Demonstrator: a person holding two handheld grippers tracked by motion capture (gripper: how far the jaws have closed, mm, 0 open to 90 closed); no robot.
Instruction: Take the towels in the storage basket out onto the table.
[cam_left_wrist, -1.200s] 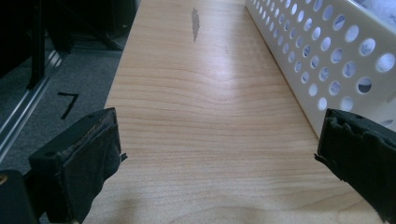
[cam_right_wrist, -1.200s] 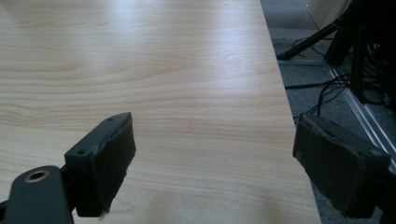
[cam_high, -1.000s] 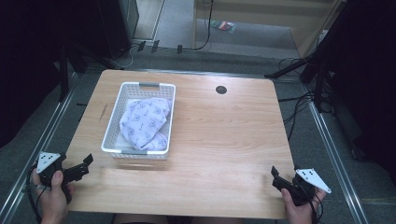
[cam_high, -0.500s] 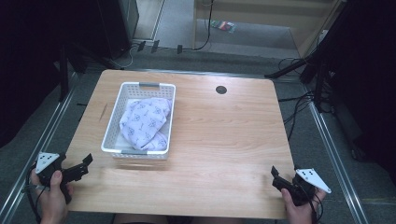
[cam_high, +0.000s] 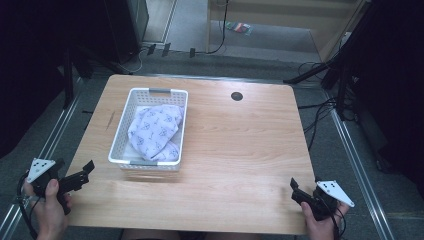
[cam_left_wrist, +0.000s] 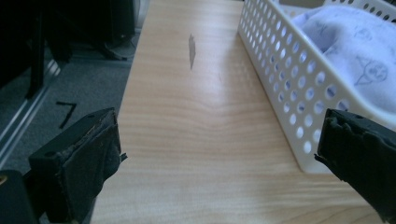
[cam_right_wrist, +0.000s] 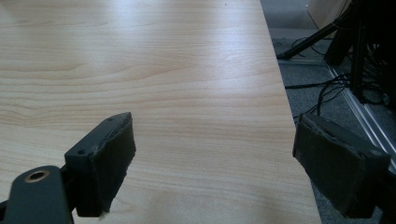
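Note:
A white perforated basket (cam_high: 120, 145) stands on the left half of the wooden table (cam_high: 240, 150), with a pale printed cloth (cam_high: 154, 131) bunched inside. In the left gripper view the basket's wall (cam_left_wrist: 285, 70) runs up the right side and the cloth (cam_left_wrist: 355, 51) shows over its rim. My left gripper (cam_high: 86, 171) hovers at the table's near left corner, open and empty, a short way from the basket's front. Its jaws (cam_left_wrist: 219, 154) stand wide apart. My right gripper (cam_high: 296, 191) sits at the near right corner, also open (cam_right_wrist: 212, 163) over bare wood, nothing between the jaws.
A round cable hole (cam_high: 236, 96) marks the table's far side. A dark scuff (cam_left_wrist: 191, 49) lies on the wood left of the basket. Metal floor rails (cam_high: 350, 150) and cables (cam_high: 320, 112) run beside the table. Dark stands (cam_high: 345, 75) rise at the right.

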